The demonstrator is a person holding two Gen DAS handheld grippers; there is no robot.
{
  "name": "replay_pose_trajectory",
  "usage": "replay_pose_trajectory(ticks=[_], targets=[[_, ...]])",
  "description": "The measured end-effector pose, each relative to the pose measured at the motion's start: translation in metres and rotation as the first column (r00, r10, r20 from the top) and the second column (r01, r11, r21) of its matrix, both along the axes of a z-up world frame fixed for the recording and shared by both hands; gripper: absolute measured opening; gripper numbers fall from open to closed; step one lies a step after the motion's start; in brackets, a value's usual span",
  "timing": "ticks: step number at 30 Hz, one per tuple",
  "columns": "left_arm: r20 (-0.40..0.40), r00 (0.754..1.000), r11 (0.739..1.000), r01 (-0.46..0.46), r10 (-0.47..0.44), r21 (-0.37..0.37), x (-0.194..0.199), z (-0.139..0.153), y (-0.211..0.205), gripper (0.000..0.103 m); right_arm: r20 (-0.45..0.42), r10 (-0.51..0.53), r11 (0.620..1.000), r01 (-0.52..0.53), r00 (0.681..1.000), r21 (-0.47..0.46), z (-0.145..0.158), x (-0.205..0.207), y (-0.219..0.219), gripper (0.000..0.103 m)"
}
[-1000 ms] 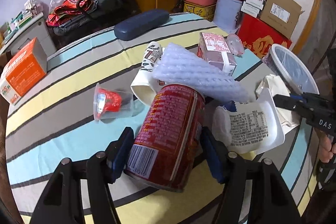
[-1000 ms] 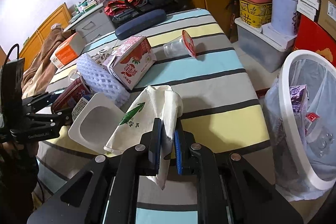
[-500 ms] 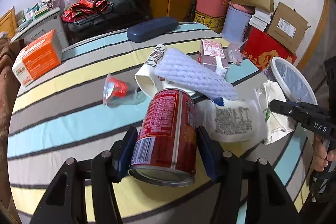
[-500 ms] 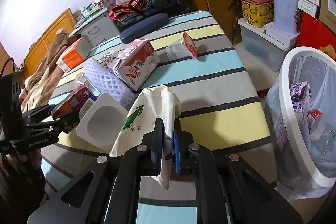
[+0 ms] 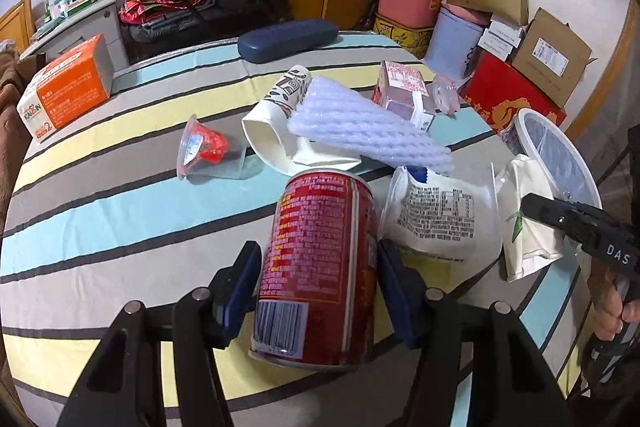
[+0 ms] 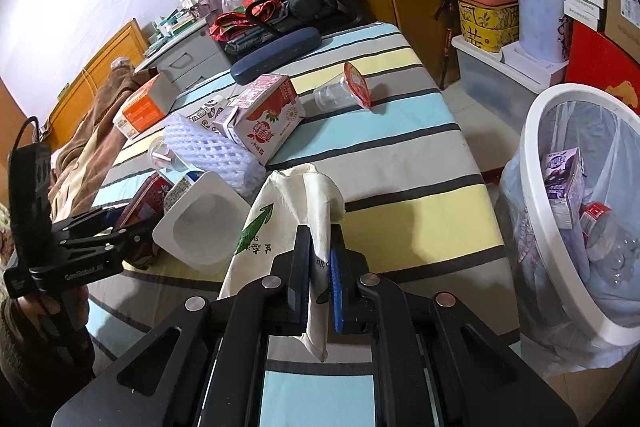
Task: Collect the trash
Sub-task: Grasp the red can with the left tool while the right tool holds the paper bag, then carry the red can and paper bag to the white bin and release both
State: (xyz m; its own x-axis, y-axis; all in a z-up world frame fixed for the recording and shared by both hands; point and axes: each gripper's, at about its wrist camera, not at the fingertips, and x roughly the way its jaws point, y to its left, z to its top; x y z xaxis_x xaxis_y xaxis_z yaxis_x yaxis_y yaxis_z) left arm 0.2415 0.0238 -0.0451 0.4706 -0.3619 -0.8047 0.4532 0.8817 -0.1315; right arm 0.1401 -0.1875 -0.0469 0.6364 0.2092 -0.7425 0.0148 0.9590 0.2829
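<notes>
A red drink can (image 5: 320,227) sits between the blue pads of my left gripper (image 5: 319,267), which is shut on it just above the striped tablecloth (image 5: 120,219). My right gripper (image 6: 320,247) is shut on a crumpled cream paper bag with a green arrow (image 6: 280,211), held near the table's right edge. The bag (image 5: 520,211) and right gripper (image 5: 538,207) also show in the left wrist view. A white lined bin (image 6: 536,187) stands on the floor to the right, holding a purple carton and a bottle.
On the table lie a white plastic tub (image 5: 436,215), a foam net (image 5: 360,123), a paper cup (image 5: 272,123), a jelly cup (image 5: 204,151), a pink carton (image 6: 264,115), a clear lidded cup (image 6: 344,91), an orange box (image 5: 68,87) and a blue case (image 5: 288,35). Boxes and tubs crowd the floor behind.
The left jaws have closed onto the red can, and the can has swung from a slant to nearly straight between them. The right gripper has kept its hold on the paper bag.
</notes>
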Motion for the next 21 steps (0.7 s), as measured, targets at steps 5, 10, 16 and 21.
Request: replay_pose_trajectory(ticks=[5,10,16,21], targets=[[0.025,0.999,1.000,-0.020,0.020,0.014,-0.008,0.005,0.000,0.057,0.009,0.002,1.000,-0.002,1.000,0.007,0.002,-0.002,-0.003,0.008],[0.057,0.997,0.999,-0.044,0.045,-0.016,-0.020,0.022,0.004,0.056,0.029,0.001,1.000,-0.002,1.000,0.022,0.007,-0.007,-0.006,0.008],[0.109,0.992,0.997,-0.063,0.068,-0.046,-0.034,0.044,0.002,0.055,0.060,-0.005,0.999,0.003,0.998,0.033,0.014,-0.016,-0.015,0.008],[0.149,0.987,0.996,-0.057,0.067,-0.071,-0.045,0.061,-0.006,0.055,0.084,-0.021,0.999,0.017,0.996,0.042,0.021,-0.023,-0.025,0.008]])
